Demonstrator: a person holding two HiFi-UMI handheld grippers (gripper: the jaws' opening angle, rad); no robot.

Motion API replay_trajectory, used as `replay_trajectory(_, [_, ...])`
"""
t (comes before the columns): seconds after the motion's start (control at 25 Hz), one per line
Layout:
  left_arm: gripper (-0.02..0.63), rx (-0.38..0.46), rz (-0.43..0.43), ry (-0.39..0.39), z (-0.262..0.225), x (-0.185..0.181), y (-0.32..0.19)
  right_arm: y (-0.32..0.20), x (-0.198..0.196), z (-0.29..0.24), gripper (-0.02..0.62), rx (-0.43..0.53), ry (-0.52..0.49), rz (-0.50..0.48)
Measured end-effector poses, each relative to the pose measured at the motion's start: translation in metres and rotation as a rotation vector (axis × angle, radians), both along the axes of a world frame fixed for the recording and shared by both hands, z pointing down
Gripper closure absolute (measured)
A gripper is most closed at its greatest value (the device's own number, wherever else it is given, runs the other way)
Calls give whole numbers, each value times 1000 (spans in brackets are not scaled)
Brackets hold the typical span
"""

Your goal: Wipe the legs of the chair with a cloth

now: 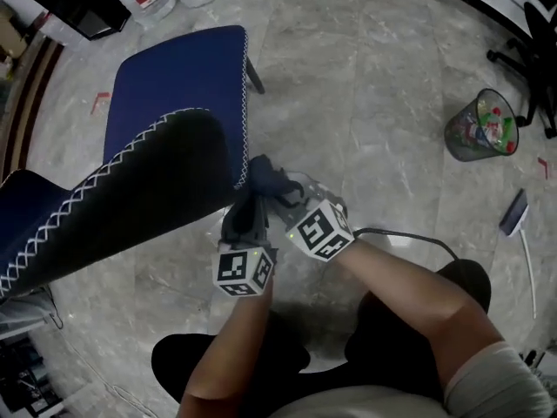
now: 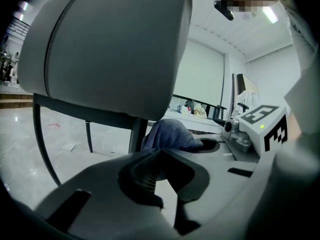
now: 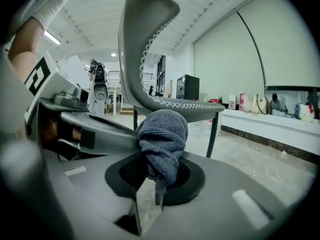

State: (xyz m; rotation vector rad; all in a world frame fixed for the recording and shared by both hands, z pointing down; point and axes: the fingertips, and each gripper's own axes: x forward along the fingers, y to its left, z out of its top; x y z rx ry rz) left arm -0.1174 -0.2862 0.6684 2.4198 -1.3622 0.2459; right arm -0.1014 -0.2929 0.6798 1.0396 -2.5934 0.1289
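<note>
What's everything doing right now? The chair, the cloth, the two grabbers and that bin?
chair, upright on its legs.
cloth, bunched up, pinched between jaws, next to a chair leg.
right gripper, shut on the cloth.
left gripper, jaws apart, nothing between them.
bin, upright, rubbish inside.

No lettering, number or sign is legible anywhere.

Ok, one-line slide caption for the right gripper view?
Right gripper clamped on a blue-grey cloth, close beside the chair.
</note>
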Motion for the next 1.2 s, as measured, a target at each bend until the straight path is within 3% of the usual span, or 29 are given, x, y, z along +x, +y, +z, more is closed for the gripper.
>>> replay_trajectory(0.24, [600,-10,81,3,-47,13,24,35,20,-56,537,-73,-83,28])
replay_trajectory(0.4, [600,17,111,13,-67,22,29,44,30,-76,538,-68,-107,62])
replay_trajectory(1.2, [600,36,111,19,-50,18,17,38,40,-67,538,-42,-108,144])
